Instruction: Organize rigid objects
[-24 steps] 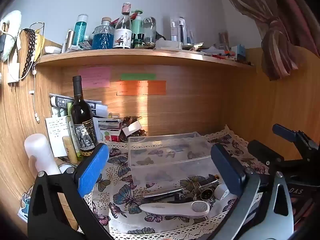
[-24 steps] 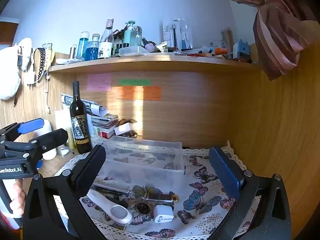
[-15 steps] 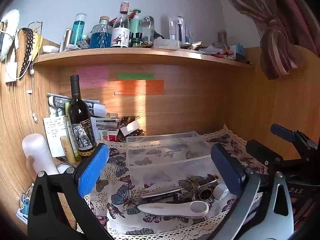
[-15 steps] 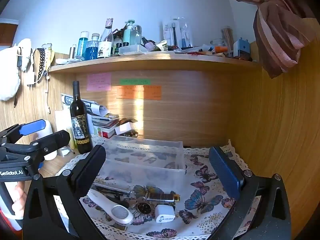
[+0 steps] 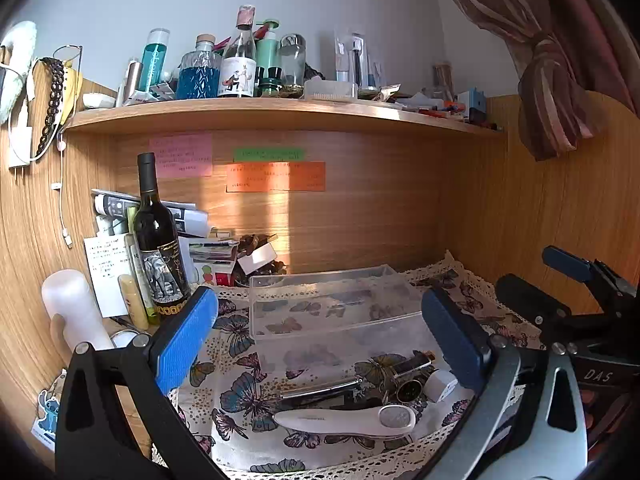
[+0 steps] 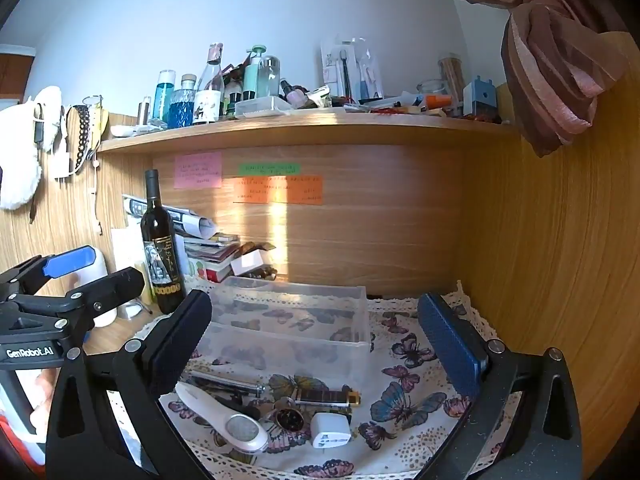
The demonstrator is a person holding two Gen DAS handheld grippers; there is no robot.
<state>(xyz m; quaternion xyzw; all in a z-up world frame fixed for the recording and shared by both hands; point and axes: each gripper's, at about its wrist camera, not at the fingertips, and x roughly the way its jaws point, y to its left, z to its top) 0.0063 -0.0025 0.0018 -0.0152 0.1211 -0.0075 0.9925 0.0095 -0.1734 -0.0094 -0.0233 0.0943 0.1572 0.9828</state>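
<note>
A clear plastic box point(image 5: 332, 300) point(image 6: 292, 320) stands empty on a butterfly cloth. In front of it lie a white handheld device point(image 5: 344, 420) point(image 6: 224, 420), a silver pen-like rod point(image 5: 320, 388) point(image 6: 224, 382), a dark gold-tipped stick point(image 5: 412, 364) point(image 6: 328, 397), a small round black item point(image 5: 408, 390) point(image 6: 290, 418) and a white plug adapter point(image 5: 440, 384) point(image 6: 330, 428). My left gripper point(image 5: 320, 336) is open and empty, above and short of these items. My right gripper point(image 6: 316, 340) is open and empty too. Each gripper shows at the edge of the other's view.
A dark wine bottle point(image 5: 158, 240) point(image 6: 162, 248), papers and small boxes stand at the back left. A white cylinder point(image 5: 76, 312) stands at the left. A crowded wooden shelf point(image 5: 280, 114) runs overhead. A wooden wall point(image 6: 560, 260) closes the right side.
Both views have shifted only slightly, the left gripper drifting a little. Both grippers stay open and empty. The objects on the cloth have not moved.
</note>
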